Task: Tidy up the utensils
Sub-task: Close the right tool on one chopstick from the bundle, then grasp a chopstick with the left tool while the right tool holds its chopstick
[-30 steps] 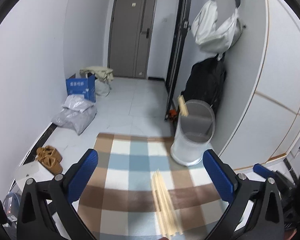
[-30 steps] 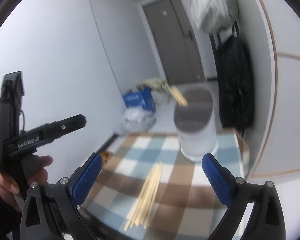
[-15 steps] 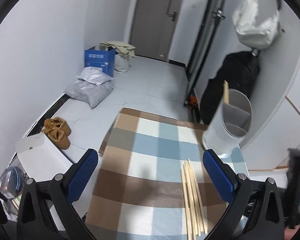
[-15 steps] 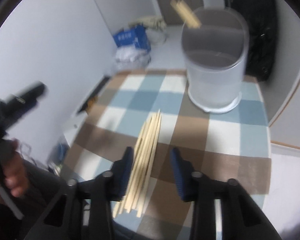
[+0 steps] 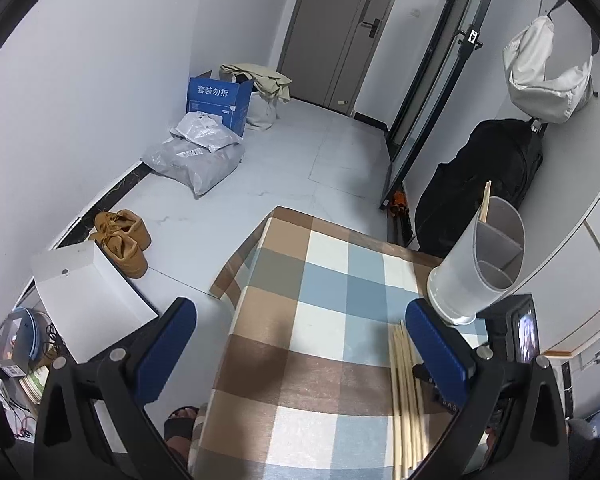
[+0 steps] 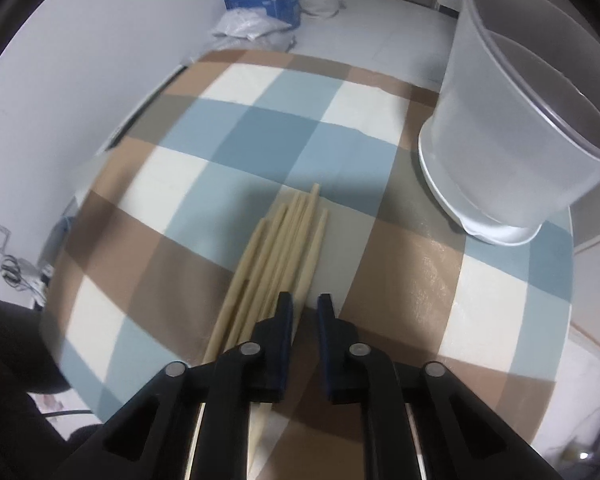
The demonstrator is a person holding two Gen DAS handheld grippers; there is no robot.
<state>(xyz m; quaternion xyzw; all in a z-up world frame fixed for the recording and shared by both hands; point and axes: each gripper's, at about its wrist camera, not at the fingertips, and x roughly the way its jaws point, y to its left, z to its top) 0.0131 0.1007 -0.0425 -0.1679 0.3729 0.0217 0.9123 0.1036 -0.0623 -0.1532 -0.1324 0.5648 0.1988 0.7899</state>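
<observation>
the right gripper (image 6: 303, 312) is held low over the chopsticks (image 6: 284, 240), its fingers narrowed to a slim gap. whether 1 stick is pinched can't be told. the bundle is fanned out ahead of the tips & under the left finger. the holder (image 6: 516, 128) is seen ahead-right. the left gripper (image 5: 300, 352) is spread wide, w/ the chopsticks (image 5: 406, 392) beside its right finger (image 5: 436, 356).
</observation>
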